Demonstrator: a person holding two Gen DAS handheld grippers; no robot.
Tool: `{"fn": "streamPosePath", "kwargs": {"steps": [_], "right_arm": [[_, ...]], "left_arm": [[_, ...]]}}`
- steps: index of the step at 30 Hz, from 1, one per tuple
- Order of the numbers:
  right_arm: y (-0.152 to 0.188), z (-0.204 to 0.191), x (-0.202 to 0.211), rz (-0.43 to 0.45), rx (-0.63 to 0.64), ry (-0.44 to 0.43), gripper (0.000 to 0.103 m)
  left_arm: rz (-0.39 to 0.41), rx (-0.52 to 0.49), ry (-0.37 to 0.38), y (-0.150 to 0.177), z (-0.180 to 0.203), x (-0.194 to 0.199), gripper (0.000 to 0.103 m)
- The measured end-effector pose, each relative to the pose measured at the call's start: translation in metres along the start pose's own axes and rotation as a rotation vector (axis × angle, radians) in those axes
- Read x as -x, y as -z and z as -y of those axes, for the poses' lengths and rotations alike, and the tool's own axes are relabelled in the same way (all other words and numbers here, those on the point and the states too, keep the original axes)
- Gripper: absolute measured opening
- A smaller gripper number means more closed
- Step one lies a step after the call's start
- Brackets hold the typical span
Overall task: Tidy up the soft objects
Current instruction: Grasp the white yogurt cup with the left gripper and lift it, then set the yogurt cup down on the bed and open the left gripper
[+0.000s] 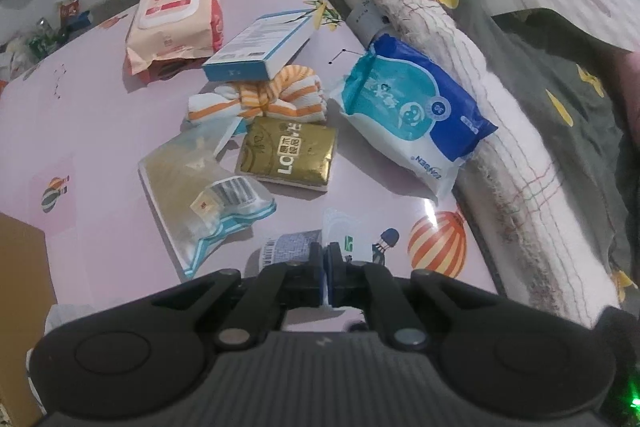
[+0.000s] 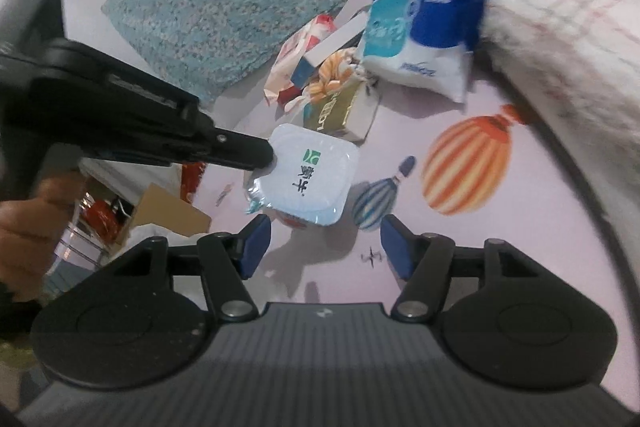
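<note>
Left gripper (image 2: pixel 269 159) pinching pack (image 2: pixel 305 175) by edge film only; right gripper (image 2: pixel 320 247) spread, empty. Risk: film slipping, pack dropping.

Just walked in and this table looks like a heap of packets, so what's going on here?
A person holds a hand-held gripper in each hand over a pink table strewn with soft packs. The left hand-held gripper is shut on the edge of a small white wipes pack. The right hand-held gripper sits open just in front of that pack, not touching it. A blue tissue pack, gold pack and striped cloth lie beyond, unsorted.
</note>
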State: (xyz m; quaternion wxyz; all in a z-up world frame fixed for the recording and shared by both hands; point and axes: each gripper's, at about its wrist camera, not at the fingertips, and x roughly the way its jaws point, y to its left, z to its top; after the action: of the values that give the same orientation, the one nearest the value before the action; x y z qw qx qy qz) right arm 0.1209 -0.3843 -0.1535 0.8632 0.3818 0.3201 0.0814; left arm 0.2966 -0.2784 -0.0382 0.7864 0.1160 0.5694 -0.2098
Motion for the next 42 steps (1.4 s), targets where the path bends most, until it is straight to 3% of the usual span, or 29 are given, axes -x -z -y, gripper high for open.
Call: {"fn": "streamPosePath", "kwargs": {"steps": [8,13,15,23,31,39,42], "right_arm": [[-0.01,-0.029,-0.047,-0.022,0.153,-0.014,0.065],[-0.01,-0.04,-0.046,0.007,0.233,0.032,0.057],[-0.008,-0.044,-0.038,0.014,0.267,0.059,0.053],[0.004,-0.057,0.025,-0.004,0.369,0.157,0.052],[0.042,-0.067,0.109,-0.03,0.43,0.191,0.048],[0.091,-0.069,0.122,-0.064,0.53,0.242,0.048],[0.094,-0.07,0.126,-0.058,0.523,0.232,0.048]], "left_arm": [[-0.008,0.06,0.04,0.001,-0.019,0.002,0.002],[-0.008,0.09,0.078,0.003,-0.026,0.008,0.002],[-0.009,0.09,0.095,0.005,-0.024,0.011,0.002],[-0.046,0.051,0.208,0.029,0.005,0.035,0.003],[-0.081,-0.004,0.296,0.083,0.034,0.058,0.004],[-0.036,-0.062,0.206,0.129,0.046,0.06,0.006],[0.021,-0.063,0.167,0.137,0.043,0.078,0.022]]}}
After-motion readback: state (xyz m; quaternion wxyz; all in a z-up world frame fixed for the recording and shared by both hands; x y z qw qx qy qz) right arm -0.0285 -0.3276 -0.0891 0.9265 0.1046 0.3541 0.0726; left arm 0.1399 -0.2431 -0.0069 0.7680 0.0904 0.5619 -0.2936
